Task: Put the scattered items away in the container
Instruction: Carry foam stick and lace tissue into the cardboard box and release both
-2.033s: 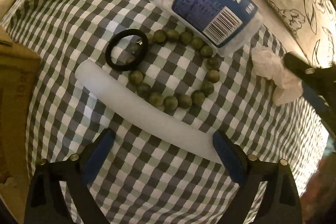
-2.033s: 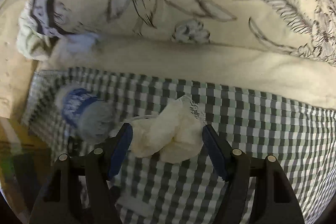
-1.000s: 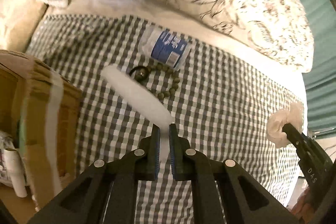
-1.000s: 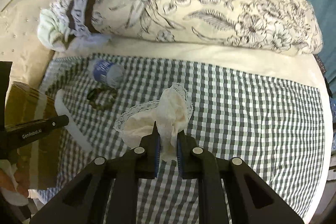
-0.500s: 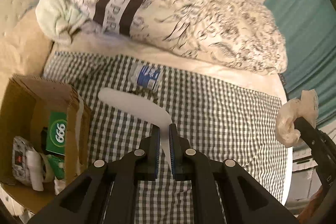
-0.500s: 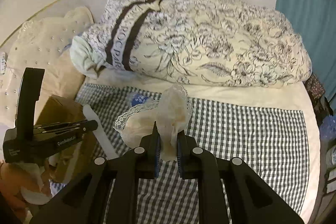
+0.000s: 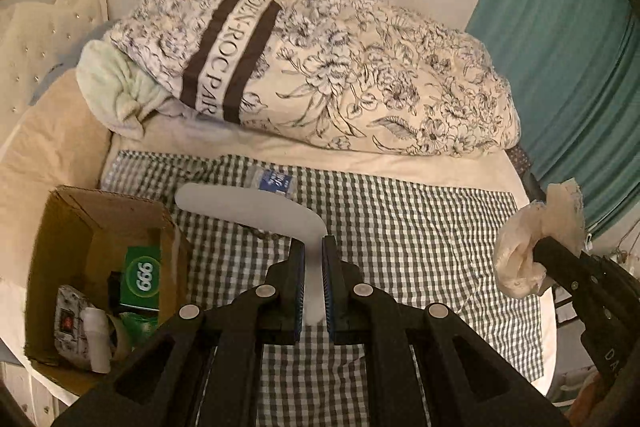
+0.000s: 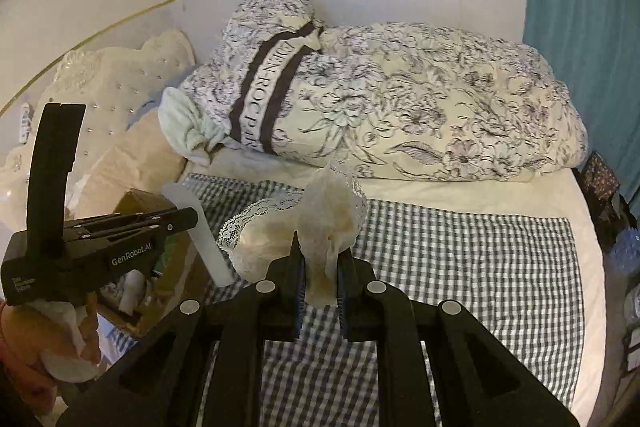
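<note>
Checked green-and-white cloth (image 7: 420, 227) covered the near part of the bed, with a rolled floral duvet (image 7: 340, 75) lying along the far side against the pale wall and a teal curtain (image 7: 568, 59) hanging at the right. At the bed's left edge stood an open cardboard box (image 7: 52, 227) with a green packet (image 7: 142, 279) and other small things inside it. The left hand-held gripper (image 7: 313, 255) was clamped on one end of a long, curved white strip (image 7: 248, 205), held up above the cloth with its free end reaching toward the box. A water bottle (image 7: 274, 180) with a blue label lay on the cloth beyond the strip. The right hand-held gripper (image 8: 319, 259) was pinched tight on a bunched cream lace cloth (image 8: 316, 223), raised clear of the bed. In the right wrist view the left gripper appeared at the left beside the box, a hand (image 8: 24, 347) under it.
</note>
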Available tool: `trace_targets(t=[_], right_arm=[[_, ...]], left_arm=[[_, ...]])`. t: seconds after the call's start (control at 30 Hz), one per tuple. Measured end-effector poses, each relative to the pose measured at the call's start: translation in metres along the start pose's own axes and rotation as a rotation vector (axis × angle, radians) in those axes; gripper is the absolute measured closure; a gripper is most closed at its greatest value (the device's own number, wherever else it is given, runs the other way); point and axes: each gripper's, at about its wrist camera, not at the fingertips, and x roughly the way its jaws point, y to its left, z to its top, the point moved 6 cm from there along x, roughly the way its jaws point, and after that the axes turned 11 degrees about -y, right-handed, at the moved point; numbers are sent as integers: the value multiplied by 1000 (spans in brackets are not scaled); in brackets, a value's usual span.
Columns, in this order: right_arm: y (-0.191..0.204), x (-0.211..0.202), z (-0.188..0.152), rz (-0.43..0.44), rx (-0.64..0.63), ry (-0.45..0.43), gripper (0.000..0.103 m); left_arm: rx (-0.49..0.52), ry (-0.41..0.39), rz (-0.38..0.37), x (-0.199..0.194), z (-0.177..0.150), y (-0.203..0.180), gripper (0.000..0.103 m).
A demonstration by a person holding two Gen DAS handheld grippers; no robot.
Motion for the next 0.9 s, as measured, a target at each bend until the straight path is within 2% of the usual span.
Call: trace_targets(t=[0.2, 0.5, 0.73, 0.9], right_arm=[[35, 5, 5, 65, -64, 17, 91], [106, 13, 6, 190, -150, 34, 91], [169, 32, -11, 302, -206, 89, 91], [200, 51, -25, 355, -208, 126, 91]], left_arm=[[-37, -35, 41, -20, -1, 26, 95], [-144, -52, 137, -44, -11, 93, 95], [-215, -36, 216, -55, -32, 146, 95], [-244, -20, 272, -61, -44, 185, 95]])
